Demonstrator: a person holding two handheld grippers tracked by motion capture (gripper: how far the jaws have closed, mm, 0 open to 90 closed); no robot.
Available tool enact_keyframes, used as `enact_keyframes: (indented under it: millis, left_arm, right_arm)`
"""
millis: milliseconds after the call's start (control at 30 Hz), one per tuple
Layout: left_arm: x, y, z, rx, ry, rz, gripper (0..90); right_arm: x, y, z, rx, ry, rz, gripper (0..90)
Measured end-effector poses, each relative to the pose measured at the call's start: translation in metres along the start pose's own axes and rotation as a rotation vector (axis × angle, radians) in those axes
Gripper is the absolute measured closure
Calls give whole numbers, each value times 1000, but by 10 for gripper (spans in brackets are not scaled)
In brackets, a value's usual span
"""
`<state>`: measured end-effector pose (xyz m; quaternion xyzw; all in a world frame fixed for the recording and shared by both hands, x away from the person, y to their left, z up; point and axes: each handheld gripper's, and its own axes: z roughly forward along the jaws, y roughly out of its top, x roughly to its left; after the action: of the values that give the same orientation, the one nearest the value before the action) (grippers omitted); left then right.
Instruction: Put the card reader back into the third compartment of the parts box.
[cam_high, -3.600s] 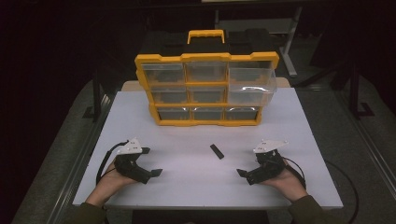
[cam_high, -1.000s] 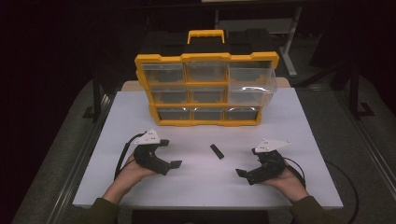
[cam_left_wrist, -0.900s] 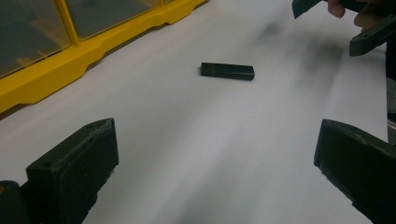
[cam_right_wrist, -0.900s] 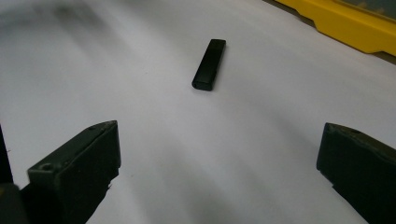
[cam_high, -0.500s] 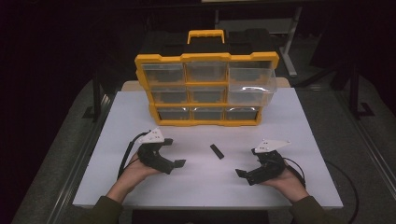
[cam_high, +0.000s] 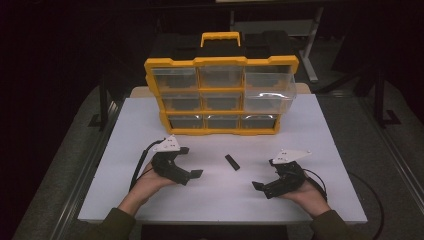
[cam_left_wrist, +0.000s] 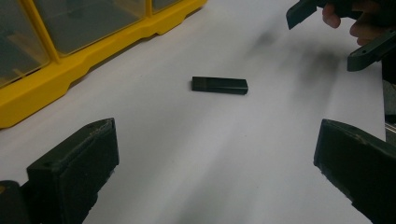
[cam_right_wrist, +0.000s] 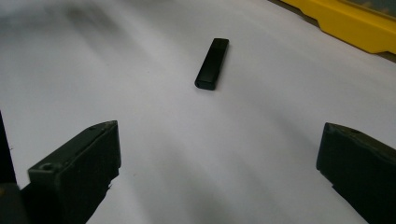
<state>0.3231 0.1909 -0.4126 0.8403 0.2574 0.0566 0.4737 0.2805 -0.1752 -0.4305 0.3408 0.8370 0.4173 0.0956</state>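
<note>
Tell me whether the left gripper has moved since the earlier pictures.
Yes. In the high view the left gripper has shifted rightward and slightly forward, toward the small black stick, which stays put below the yellow organizer.

small black stick (cam_high: 231, 162), flat, perhaps a drive

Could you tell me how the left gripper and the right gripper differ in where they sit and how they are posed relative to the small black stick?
The left gripper sits left of the small black stick, jaws pointing right toward it; the right gripper sits on the other side, jaws pointing left. The left gripper appears closer to the stick, the right gripper lower and nearer the table's front edge. Both are open, empty, and hand-held just above the white tabletop.
</note>
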Motion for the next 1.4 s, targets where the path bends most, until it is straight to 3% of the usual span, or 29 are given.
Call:
enact_keyframes:
  millis: [1400]
  left_arm:
    - [-6, 22, 32, -10, -20, -10, 0]
  right_arm:
    - [0, 0, 1, 4, 11, -2, 0]
